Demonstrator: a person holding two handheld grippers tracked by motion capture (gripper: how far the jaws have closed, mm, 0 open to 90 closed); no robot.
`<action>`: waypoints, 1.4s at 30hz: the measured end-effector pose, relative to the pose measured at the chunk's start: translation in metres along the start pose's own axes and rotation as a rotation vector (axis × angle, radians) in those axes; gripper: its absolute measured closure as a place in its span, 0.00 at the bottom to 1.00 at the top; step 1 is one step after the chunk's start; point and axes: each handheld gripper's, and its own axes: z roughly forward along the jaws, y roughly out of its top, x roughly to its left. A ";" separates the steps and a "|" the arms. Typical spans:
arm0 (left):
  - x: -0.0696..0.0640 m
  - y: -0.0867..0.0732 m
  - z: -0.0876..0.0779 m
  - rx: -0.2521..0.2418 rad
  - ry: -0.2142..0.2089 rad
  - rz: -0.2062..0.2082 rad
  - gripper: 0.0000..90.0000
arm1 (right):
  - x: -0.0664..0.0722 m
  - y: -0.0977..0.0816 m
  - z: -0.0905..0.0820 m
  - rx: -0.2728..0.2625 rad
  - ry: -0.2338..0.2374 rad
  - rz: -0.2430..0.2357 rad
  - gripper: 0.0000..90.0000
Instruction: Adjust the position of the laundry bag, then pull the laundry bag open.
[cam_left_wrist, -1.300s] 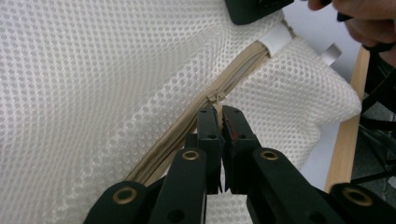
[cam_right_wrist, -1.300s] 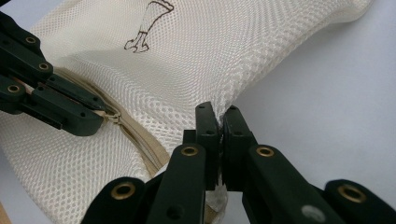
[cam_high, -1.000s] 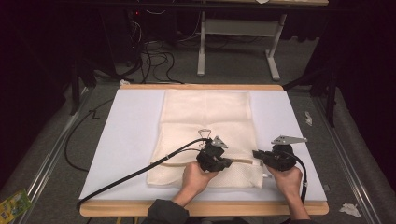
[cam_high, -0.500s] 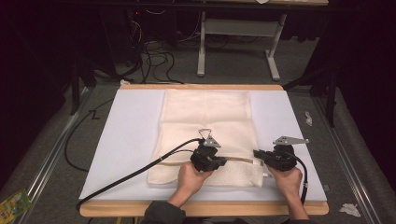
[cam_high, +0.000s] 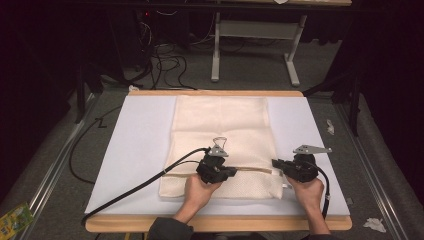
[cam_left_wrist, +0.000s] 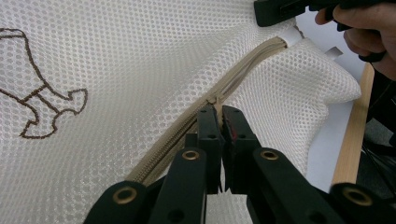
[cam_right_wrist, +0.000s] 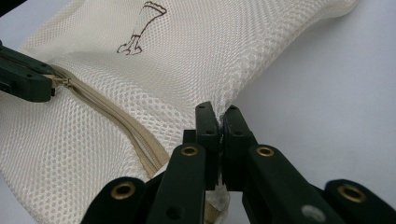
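The cream mesh laundry bag (cam_high: 222, 140) is lying flat on the white sheet (cam_high: 140, 145) covering the table, and the left gripper (cam_left_wrist: 218, 112) is clamping the zipper pull (cam_left_wrist: 213, 100) midway along the near zipper (cam_high: 252, 170) while the right gripper (cam_right_wrist: 218, 114) is pinching the bag's near right corner (cam_right_wrist: 233, 100). If the right gripper is holding only a thin fold of mesh, that fold is likely slipping free under tension, so the bag is bunching and dragging left. The small pull is also at risk of sliding out of the left gripper's tips, or the slider jamming on slack mesh.
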 end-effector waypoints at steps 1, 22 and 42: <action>0.000 0.000 0.000 -0.002 0.001 -0.001 0.97 | 0.000 0.000 0.000 -0.001 0.001 0.001 0.99; 0.003 -0.007 -0.010 -0.012 0.025 0.000 0.97 | 0.000 0.001 0.001 0.001 -0.012 -0.003 0.98; 0.001 -0.007 -0.015 -0.023 0.017 0.020 0.97 | 0.001 0.003 0.000 0.016 -0.020 -0.002 0.98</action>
